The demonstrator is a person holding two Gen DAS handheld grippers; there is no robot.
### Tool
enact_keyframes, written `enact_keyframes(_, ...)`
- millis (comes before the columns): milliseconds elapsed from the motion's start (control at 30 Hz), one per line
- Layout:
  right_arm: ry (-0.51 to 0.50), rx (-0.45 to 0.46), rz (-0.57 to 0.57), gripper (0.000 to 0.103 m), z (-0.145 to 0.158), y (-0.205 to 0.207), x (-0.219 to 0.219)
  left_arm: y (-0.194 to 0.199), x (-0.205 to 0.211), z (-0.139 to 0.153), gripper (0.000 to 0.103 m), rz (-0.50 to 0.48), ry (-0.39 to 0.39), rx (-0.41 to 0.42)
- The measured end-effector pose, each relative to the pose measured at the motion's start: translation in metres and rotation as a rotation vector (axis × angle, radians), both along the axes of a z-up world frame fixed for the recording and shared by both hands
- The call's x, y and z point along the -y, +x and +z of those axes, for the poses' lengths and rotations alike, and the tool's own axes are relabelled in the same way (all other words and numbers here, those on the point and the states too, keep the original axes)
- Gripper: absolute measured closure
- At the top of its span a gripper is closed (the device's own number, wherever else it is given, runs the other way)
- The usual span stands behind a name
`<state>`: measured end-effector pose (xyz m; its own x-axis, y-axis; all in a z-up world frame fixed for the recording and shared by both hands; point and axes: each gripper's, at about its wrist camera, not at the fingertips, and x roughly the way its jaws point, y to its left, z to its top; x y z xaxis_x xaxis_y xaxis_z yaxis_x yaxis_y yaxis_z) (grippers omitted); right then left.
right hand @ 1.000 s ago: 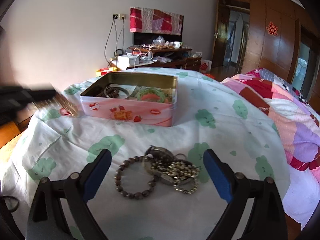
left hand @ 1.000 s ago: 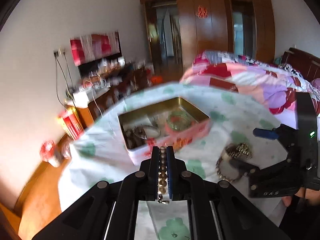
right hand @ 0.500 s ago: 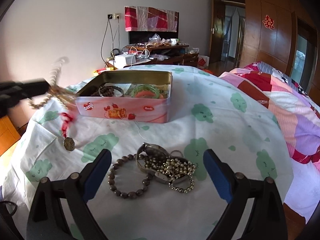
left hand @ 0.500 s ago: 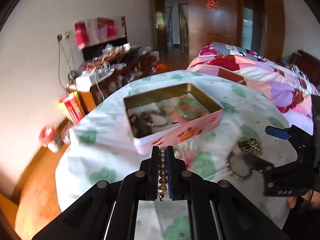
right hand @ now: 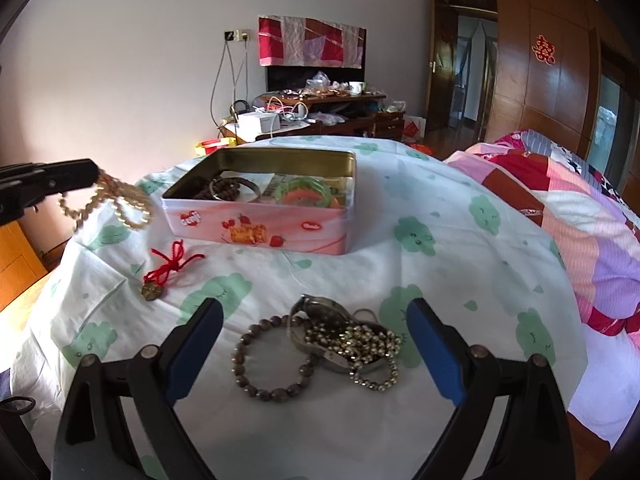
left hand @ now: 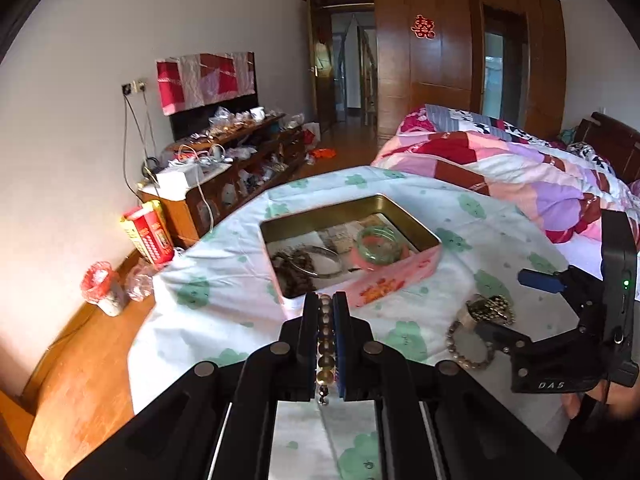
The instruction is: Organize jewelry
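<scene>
Item one, the pale bead string [left hand: 325,344]: I have it clenched in my left gripper [left hand: 325,300], beads stacked in a line between the two pads; in the right wrist view its loops [right hand: 116,204] dangle in the air off the gripper tip [right hand: 86,174], just left of the tin and above the cloth. Item two, the tin [right hand: 260,232]: pink, open, gold-lined, standing on the table cloth [right hand: 460,264]; inside I see a green bangle [right hand: 306,192] to the right, a metal bangle [right hand: 236,190] and dark beads [left hand: 296,274] to the left, paper beneath them. Item three, a red cord with a round bronze pendant [right hand: 154,290], lying on the cloth below the hanging beads, near the tin's front left corner. Item four, the heap in front of my right gripper [right hand: 316,344], whose jaws stand wide apart with nothing between the pads: a brown bead bracelet [right hand: 272,356] lying flat, touching a wristwatch [right hand: 320,320] with a ball chain [right hand: 368,344] piled over it. From the left wrist view that same heap [left hand: 480,320] lies to the right of the tin, with the right gripper [left hand: 536,312] just behind it. Surroundings: a patchwork quilt [right hand: 568,216] on the bed to the right, a cluttered wooden cabinet [right hand: 332,112] by the far wall, wooden doors [left hand: 440,60] beyond.
</scene>
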<state>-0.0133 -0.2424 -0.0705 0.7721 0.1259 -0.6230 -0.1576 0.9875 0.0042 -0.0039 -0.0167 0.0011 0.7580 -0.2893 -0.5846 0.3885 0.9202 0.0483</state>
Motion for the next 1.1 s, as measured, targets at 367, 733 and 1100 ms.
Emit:
enact_keyframes(367,0.009,-0.018,-0.028,0.022,0.000,0.003,0.015,0.017,-0.007,-0.004,0.097,0.053,0.036,0.003)
enact_keyframes(733,-0.035,-0.065,0.002,0.024,-0.005,0.018,0.003,0.023,-0.005,-0.020,0.097,0.040,0.022,-0.051)
enact_keyframes(1100,-0.078,-0.181,0.062,0.069,-0.020,0.040,0.007,0.027,-0.002,-0.031,0.097,0.020,0.007,-0.089)
